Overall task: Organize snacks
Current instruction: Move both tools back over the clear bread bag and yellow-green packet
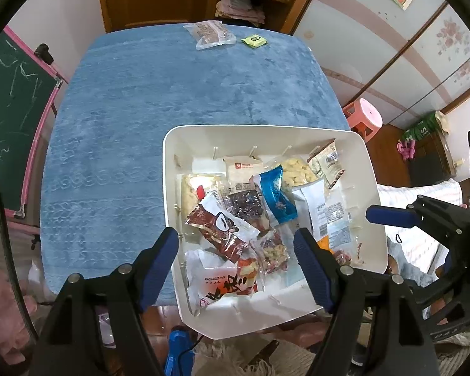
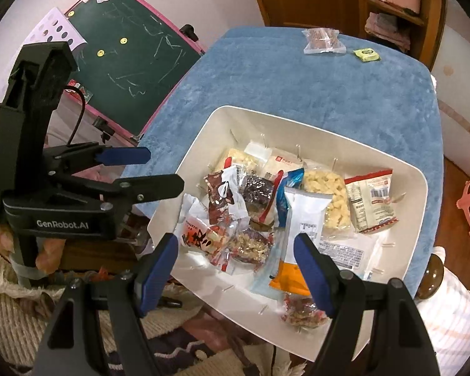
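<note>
Jaws spread and pinching nothing: that is how we find the left gripper [image 1: 236, 266] in the left wrist view, poised over the near left part of a white tray [image 1: 373, 169] that sits on the near right part of a blue table [image 1: 141, 109], its near edge overhanging the table. Between the fingers we see a dark red packet [image 1: 217, 227] lying on a white packet with red lettering [image 1: 222, 285], neither touched by the pads. Further in lie a blue packet [image 1: 277, 194], a clear bag of pale puffs [image 1: 296, 170] and a tall white packet [image 1: 313, 206]. Far across the table, well apart from the tray, rest a clear bag [image 1: 210, 34] and a small yellow-green packet [image 1: 254, 40] just beside it. The right gripper [image 1: 388, 216] shows at the right edge, over the tray's right rim. In the right wrist view, the right gripper [image 2: 236, 266] also has its jaws spread wide, with nothing gripped, above the tray [image 2: 420, 206]. Between its fingers we see the white packet with an orange end [image 2: 297, 244] and a clear packet of nuts [image 2: 250, 246]. The left gripper [image 2: 159, 169] reaches in from the left, jaws apart, at the tray's left rim. A chalkboard [image 2: 134, 62] leans beyond the table's left side.
</note>
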Action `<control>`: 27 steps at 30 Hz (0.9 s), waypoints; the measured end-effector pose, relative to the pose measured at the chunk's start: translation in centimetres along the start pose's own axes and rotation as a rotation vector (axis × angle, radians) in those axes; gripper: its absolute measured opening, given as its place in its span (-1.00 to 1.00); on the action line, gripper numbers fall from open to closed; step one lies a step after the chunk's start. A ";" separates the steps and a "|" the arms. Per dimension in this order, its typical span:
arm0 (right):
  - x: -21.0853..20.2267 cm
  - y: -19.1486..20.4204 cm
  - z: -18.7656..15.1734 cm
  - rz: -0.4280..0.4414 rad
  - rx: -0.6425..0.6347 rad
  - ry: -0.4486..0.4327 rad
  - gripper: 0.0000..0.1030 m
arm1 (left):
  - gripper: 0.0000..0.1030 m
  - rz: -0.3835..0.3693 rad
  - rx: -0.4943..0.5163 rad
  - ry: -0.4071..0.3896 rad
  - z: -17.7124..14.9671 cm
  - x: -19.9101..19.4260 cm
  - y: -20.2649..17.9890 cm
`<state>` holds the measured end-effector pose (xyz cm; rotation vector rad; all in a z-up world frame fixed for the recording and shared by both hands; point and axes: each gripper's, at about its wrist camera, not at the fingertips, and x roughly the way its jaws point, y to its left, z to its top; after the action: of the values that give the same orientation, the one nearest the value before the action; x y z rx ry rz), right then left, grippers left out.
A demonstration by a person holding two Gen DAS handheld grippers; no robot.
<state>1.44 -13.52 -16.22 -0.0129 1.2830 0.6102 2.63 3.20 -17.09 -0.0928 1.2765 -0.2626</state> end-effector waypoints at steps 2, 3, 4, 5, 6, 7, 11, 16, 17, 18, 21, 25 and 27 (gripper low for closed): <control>-0.1 -0.2 0.1 -0.001 0.009 -0.002 0.50 | 0.46 -0.002 0.003 0.001 0.2 0.1 -0.2; -0.2 -0.3 0.1 -0.001 0.013 -0.002 0.50 | 0.46 -0.002 0.005 0.000 0.2 0.2 -0.3; -0.2 -0.4 0.1 0.000 0.019 -0.003 0.50 | 0.46 -0.001 0.007 -0.003 0.2 0.2 -0.3; -0.3 -0.5 0.1 0.000 0.027 -0.006 0.50 | 0.46 0.001 0.009 -0.006 0.3 0.2 -0.4; -0.4 -0.6 0.2 0.000 0.033 -0.007 0.50 | 0.46 0.001 0.010 -0.008 0.3 0.3 -0.5; -0.4 -0.8 0.2 0.001 0.038 -0.008 0.50 | 0.46 0.002 0.011 -0.009 0.3 0.3 -0.5; -0.5 -1.2 0.5 0.003 0.050 -0.010 0.50 | 0.46 0.004 0.010 -0.009 0.6 0.6 -0.5; -0.2 -1.8 0.9 0.005 0.061 -0.004 0.50 | 0.46 0.012 0.017 -0.008 1.1 0.9 -0.6; -0.1 -2.0 1.0 0.005 0.064 0.000 0.50 | 0.46 0.013 0.019 -0.007 1.3 1.0 -0.7; 0.0 -2.1 1.1 0.006 0.067 0.003 0.50 | 0.46 0.014 0.020 -0.005 1.4 1.1 -0.7; 0.0 -2.6 1.3 0.010 0.074 0.003 0.50 | 0.46 0.015 0.024 0.001 2.0 1.5 -0.9; -0.1 -3.3 1.8 0.007 0.077 0.003 0.50 | 0.46 0.028 0.039 0.001 3.4 1.7 -1.2; -0.2 -3.8 2.2 0.001 0.082 -0.001 0.50 | 0.46 0.037 0.049 -0.009 4.2 1.5 -1.2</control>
<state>4.95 -16.05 -16.56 0.0554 1.3066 0.5576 6.85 1.32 -17.02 -0.0287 1.2604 -0.2613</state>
